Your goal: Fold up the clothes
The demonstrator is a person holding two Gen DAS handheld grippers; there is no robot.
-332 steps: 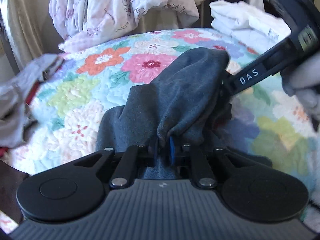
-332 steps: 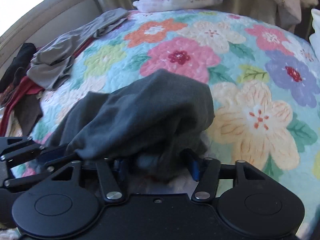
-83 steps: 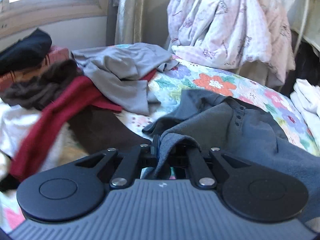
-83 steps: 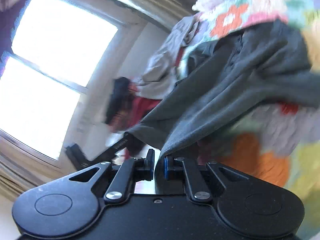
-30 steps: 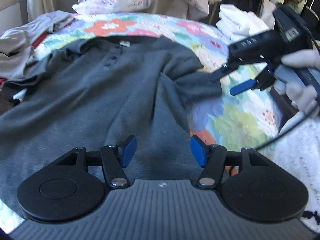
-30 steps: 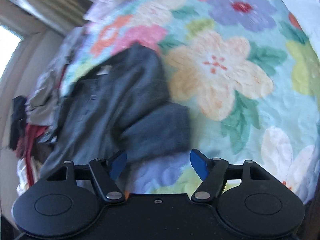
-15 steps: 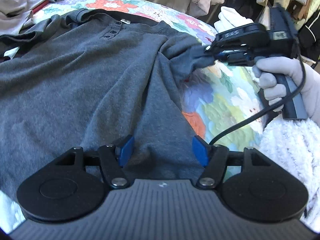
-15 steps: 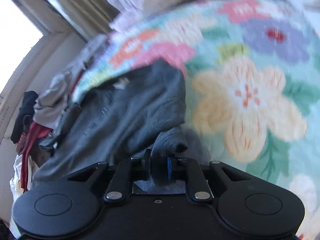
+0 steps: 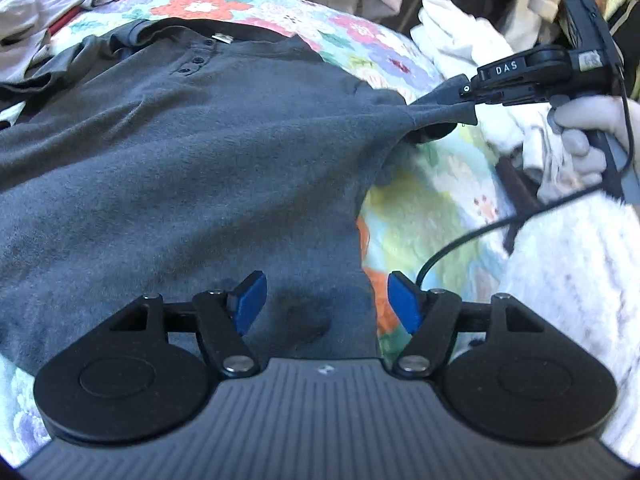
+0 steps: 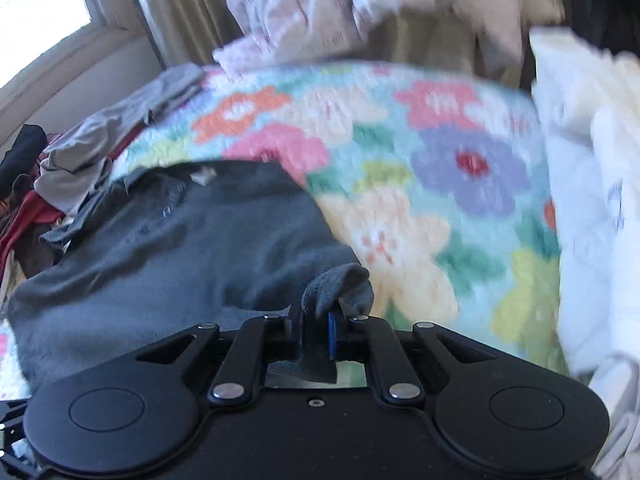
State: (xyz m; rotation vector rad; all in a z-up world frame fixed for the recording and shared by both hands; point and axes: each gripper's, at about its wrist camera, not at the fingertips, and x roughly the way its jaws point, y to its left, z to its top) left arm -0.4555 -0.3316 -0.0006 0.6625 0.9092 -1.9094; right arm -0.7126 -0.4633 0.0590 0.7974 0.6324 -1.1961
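The left gripper [image 9: 323, 300] hovers over the hem, jaws spread and opening, nothing between them; beyond, the soft, limp grey shirt [image 9: 192, 152] lies on the floral quilt [image 9: 420, 208], best taken by edges; the right gripper [image 10: 315, 330] closes, pinching its sleeve [image 9: 440, 110].

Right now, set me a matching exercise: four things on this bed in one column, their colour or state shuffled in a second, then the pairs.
Things:
1. left gripper
2. right gripper
3. henley shirt
4. quilt

States:
A. dark grey, spread front-up, buttons showing
B. pads apart over the shirt's lower part, gripping nothing
C. floral, many colours, under the shirt
D. pinching the shirt's sleeve

Pairs: 1-B, 2-D, 3-A, 4-C
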